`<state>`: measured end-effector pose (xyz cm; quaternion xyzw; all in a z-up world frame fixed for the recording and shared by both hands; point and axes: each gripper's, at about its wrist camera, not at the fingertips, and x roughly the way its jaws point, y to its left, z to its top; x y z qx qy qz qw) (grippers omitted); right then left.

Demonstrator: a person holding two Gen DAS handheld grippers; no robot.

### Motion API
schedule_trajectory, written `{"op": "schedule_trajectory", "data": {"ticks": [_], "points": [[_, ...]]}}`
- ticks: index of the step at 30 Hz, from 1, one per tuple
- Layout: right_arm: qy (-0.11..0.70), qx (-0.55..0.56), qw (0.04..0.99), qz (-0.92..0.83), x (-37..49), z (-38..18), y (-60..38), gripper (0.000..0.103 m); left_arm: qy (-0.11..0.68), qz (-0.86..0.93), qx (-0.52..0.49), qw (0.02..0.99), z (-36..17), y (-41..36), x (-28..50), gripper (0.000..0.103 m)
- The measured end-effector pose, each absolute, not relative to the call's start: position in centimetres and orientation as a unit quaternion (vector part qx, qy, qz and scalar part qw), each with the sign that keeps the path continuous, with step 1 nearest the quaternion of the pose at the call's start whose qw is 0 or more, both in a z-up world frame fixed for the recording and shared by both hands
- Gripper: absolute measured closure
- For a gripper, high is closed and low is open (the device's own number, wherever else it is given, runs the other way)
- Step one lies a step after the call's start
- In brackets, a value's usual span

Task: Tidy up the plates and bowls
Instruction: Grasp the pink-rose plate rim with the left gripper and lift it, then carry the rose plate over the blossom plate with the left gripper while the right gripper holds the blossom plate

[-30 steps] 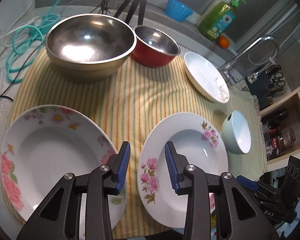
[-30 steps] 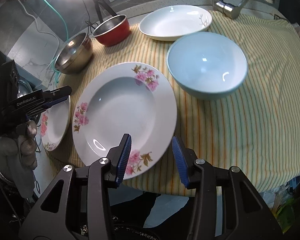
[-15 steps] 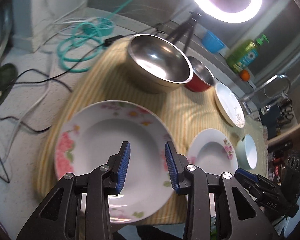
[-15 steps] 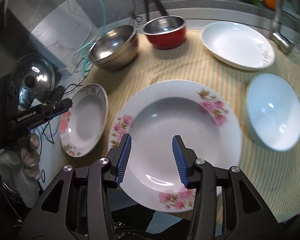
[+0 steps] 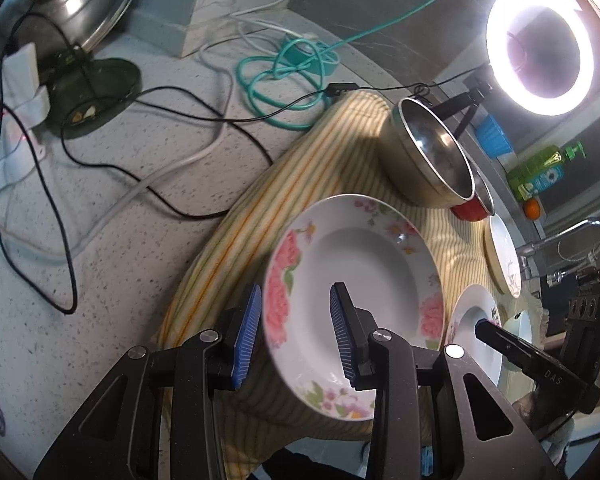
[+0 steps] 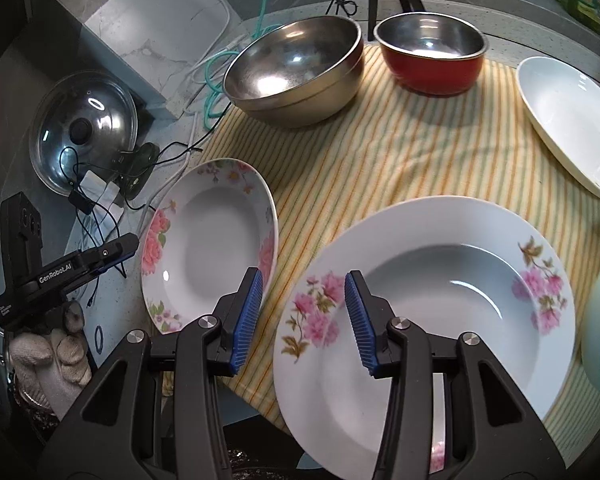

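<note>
Glossy round floral plates (image 6: 210,240) on ribbed, seemingly woven striped cloth (image 6: 400,152)

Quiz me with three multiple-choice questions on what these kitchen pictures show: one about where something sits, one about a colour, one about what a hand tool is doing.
1. Where is the big steel bowl?
A. On the striped cloth, beside the red bowl
B. Inside the sink
C. Stacked on a flowered plate

2. What colour are the left tool pads?
A. Green
B. Blue
C. White

3. What is the right tool doing?
A. Clamping the steel bowl
B. Shut on nothing
C. Open, around the rim of the right-hand flowered plate

Answers: 1 A, the two bowls sit side by side on the cloth. 2 B, ribbed blue pads show. 3 C, the plate's edge lies between the spread fingers.
</note>
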<state>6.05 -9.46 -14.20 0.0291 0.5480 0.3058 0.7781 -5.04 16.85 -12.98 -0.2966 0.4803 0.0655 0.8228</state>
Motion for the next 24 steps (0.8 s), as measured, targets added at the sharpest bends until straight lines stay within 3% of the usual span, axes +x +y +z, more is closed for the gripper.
{"op": "schedule_trajectory", "data": {"ticks": [4,7,15,24], "points": [[0.552,0.020,0.774,0.311,6.5,-14.7,-8.3,0.059,0.481,0.069,-0.317,0.815,-13.8,17.6,-5.3,0.069],[0.555,0.015,0.770,0.313,6.8,-15.1,-7.6,0.068,0.483,0.067,-0.320,0.812,-14.1,17.8,-5.3,0.071],[0.557,0.013,0.768,0.317,7.5,-15.5,-6.3,0.078,0.491,0.053,-0.323,0.807,-14.8,17.9,-4.8,0.077],[0.563,0.003,0.762,0.321,7.8,-16.2,-5.0,0.084,0.497,0.044,-0.322,0.805,-15.3,18.0,-4.4,0.082]]}}
